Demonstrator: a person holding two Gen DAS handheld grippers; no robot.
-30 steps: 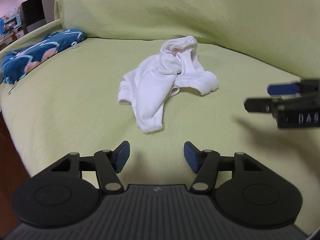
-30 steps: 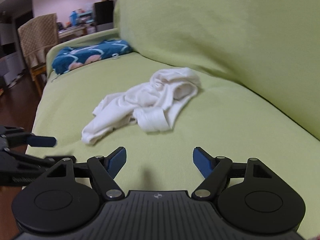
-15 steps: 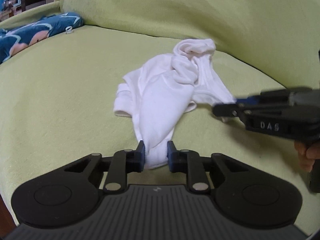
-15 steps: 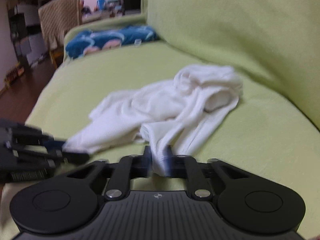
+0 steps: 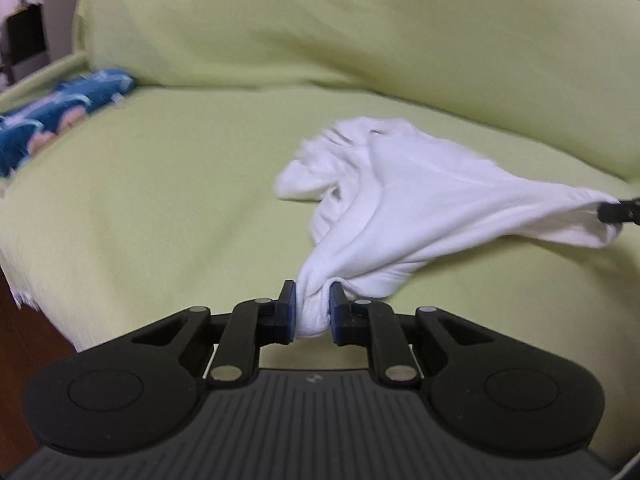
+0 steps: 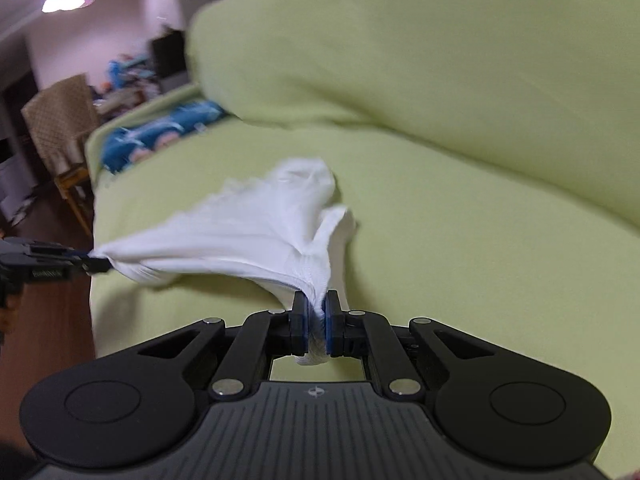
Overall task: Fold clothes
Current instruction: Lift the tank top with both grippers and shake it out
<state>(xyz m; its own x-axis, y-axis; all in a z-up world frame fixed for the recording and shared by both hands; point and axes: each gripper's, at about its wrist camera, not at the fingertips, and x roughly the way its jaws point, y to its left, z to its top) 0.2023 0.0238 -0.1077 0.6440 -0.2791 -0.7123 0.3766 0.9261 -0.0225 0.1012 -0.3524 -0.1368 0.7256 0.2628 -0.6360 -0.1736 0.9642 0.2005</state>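
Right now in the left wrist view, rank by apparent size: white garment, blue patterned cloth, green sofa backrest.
1. green sofa backrest
2. white garment
3. blue patterned cloth, partly cut off at the edge and farther away, so its true size is unsure.

No text can be read in either view. The black two-finger left gripper (image 6: 86,262), seen at the right wrist view's edge, bears a pale label too blurred to make out.
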